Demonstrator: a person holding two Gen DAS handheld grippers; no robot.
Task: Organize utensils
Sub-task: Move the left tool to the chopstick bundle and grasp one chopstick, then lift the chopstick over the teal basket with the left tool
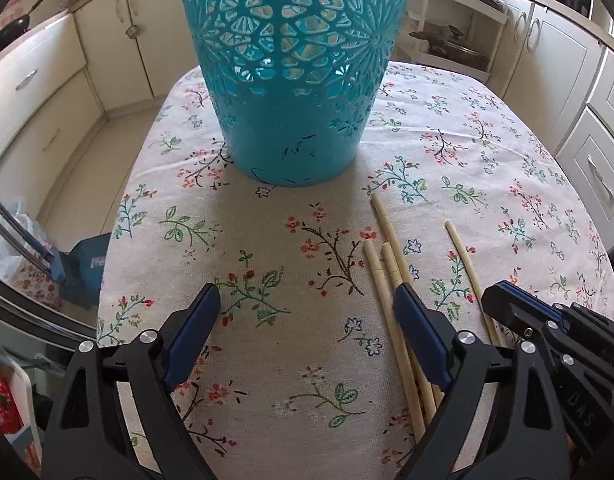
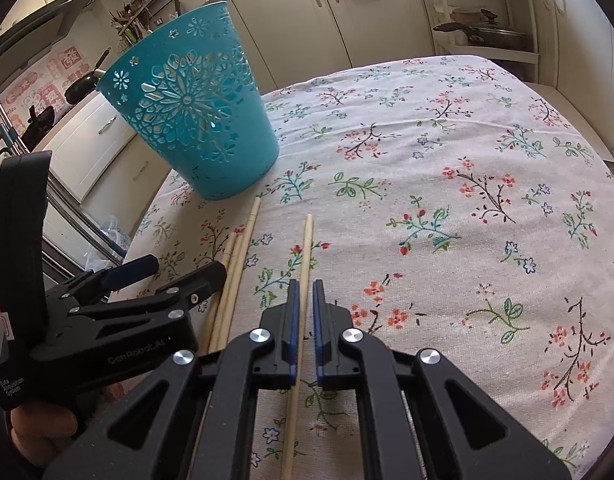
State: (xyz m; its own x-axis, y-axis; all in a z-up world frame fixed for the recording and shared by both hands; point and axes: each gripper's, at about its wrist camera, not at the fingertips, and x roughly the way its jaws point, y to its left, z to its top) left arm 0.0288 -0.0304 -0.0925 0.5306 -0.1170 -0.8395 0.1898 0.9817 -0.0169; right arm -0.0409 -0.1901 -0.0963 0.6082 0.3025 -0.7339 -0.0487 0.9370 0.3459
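So the right tongs (image 2: 305,284) were clamped on a lone chopstick (image 2: 305,256) lying on the floral worktop (image 2: 447,168) near the teal basket (image 2: 199,120), left tongs (image 1: 307,300) gaping wide by the other chopsticks (image 1: 387,252), which looked light, stiff, slippery, best pinched mid-length.

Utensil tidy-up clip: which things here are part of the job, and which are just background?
Part of the job:
- single chopstick, in the shut right tool
- three chopsticks, beside the open left tool
- blue basket

Background:
- floral tablecloth
- frying pan
- lidded pot
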